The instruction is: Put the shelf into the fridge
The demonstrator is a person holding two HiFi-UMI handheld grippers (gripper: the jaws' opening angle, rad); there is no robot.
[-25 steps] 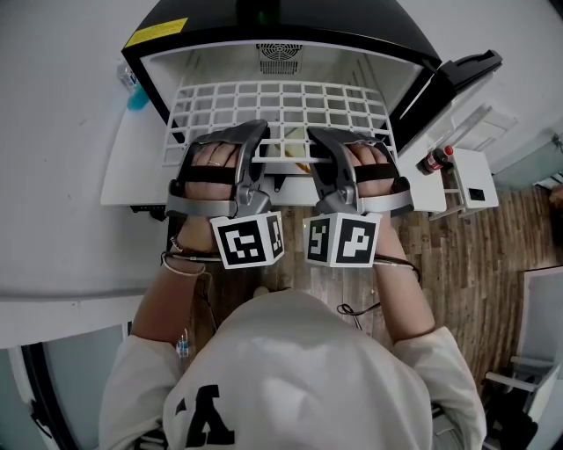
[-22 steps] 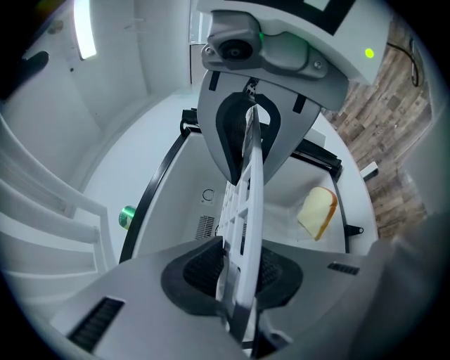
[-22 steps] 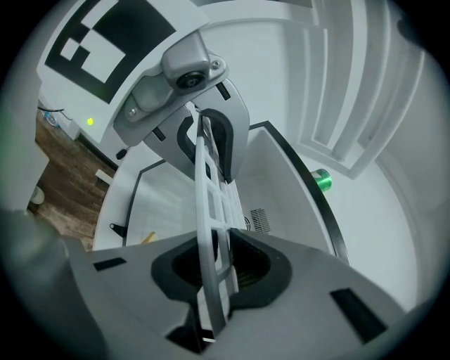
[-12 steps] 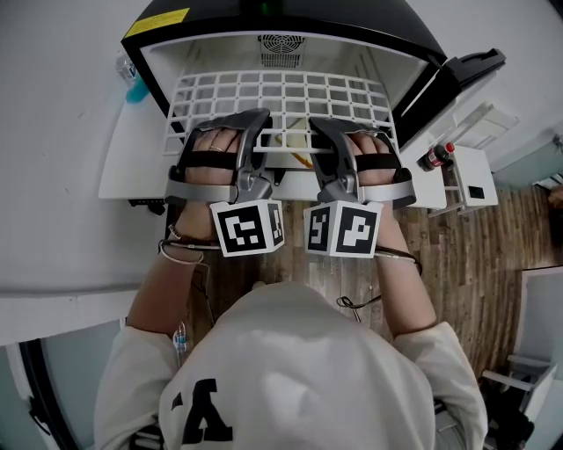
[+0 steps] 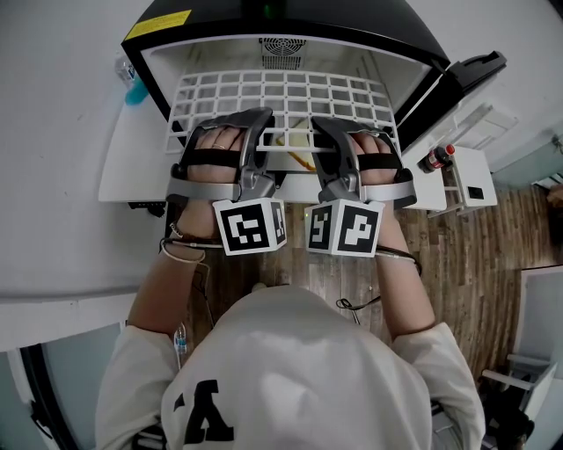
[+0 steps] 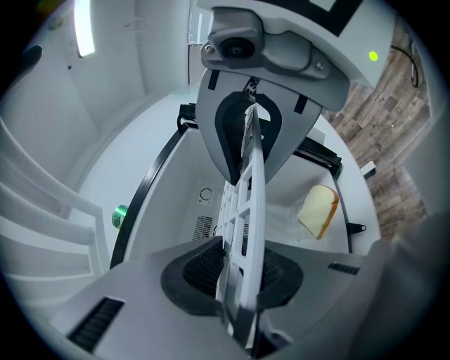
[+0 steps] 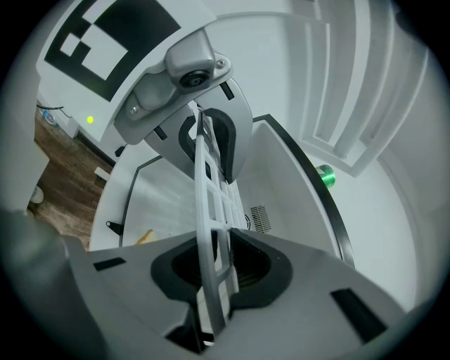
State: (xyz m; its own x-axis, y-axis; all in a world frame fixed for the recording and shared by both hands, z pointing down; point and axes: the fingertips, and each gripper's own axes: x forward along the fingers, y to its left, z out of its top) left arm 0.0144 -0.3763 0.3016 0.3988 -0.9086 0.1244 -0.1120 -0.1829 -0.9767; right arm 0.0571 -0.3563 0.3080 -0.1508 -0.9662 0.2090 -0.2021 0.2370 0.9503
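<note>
The white plastic grid shelf (image 5: 281, 92) lies flat, its far part inside the open black mini fridge with a white interior (image 5: 148, 54), its near edge outside. The left gripper (image 6: 241, 204) has its jaws closed on that near edge, the grid pinched between the dark pads; the right gripper (image 7: 211, 204) clamps the same edge just beside it. A pale, brown-crusted bread slice (image 6: 318, 211) lies on the fridge floor beneath.

Shelf (image 5: 283, 89) a little deeper in the fridge (image 5: 334, 19) than 1 s ago
</note>
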